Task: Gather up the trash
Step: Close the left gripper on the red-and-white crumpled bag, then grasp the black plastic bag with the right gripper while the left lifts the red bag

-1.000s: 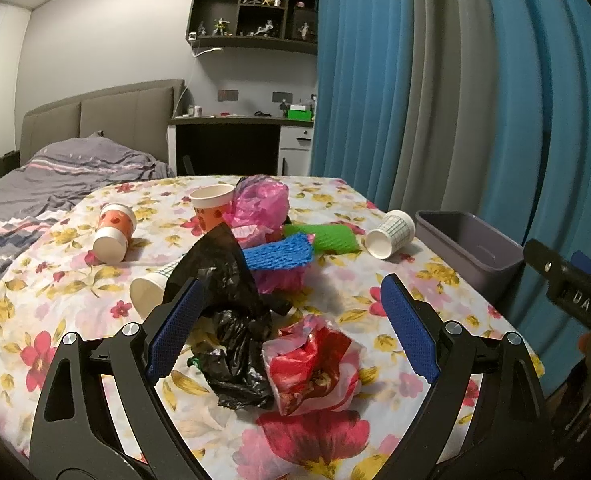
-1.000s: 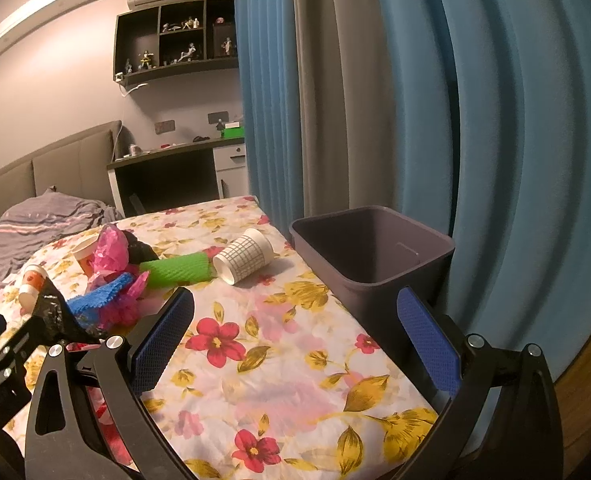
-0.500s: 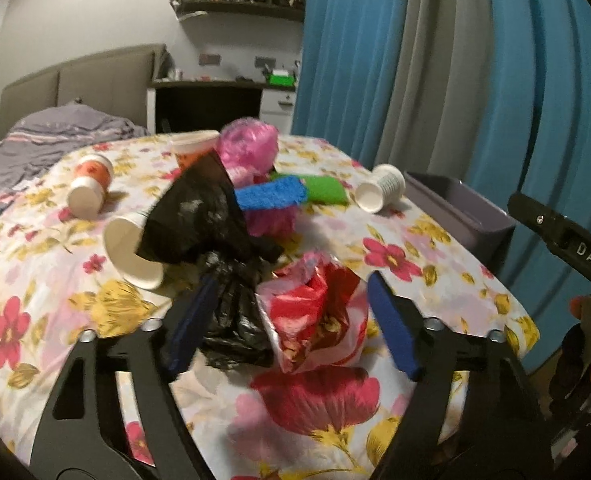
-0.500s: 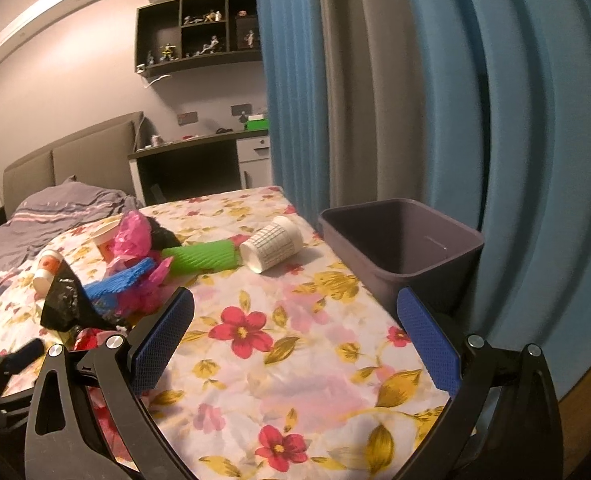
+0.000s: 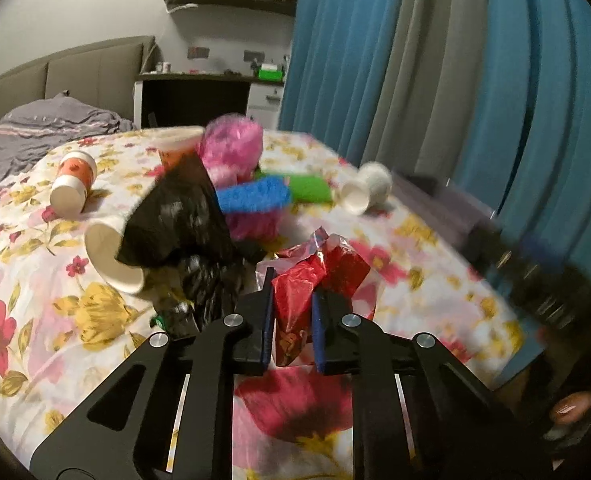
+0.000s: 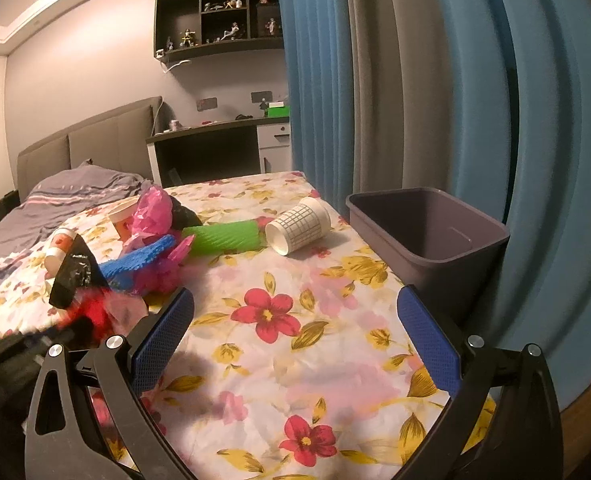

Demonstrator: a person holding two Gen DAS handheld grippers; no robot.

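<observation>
Closing my left gripper (image 5: 292,322) on the red wrapper (image 5: 319,276); bin (image 6: 427,232) sits off right, nearer my wide-open right gripper (image 6: 295,344).

Right tongs (image 6: 295,334) spread wide above floral tablecloth (image 6: 295,288); grey bin (image 6: 431,236) beyond.

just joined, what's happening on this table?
A person is clearing trash off the floral-cloth table with a handheld tool in each hand. The left tool is closing on a crumpled red wrapper, which sits between its blue pads. The right tool is open and holds nothing, near the grey bin, which looks empty. Cups and other wrappers are not yet collected.
</observation>
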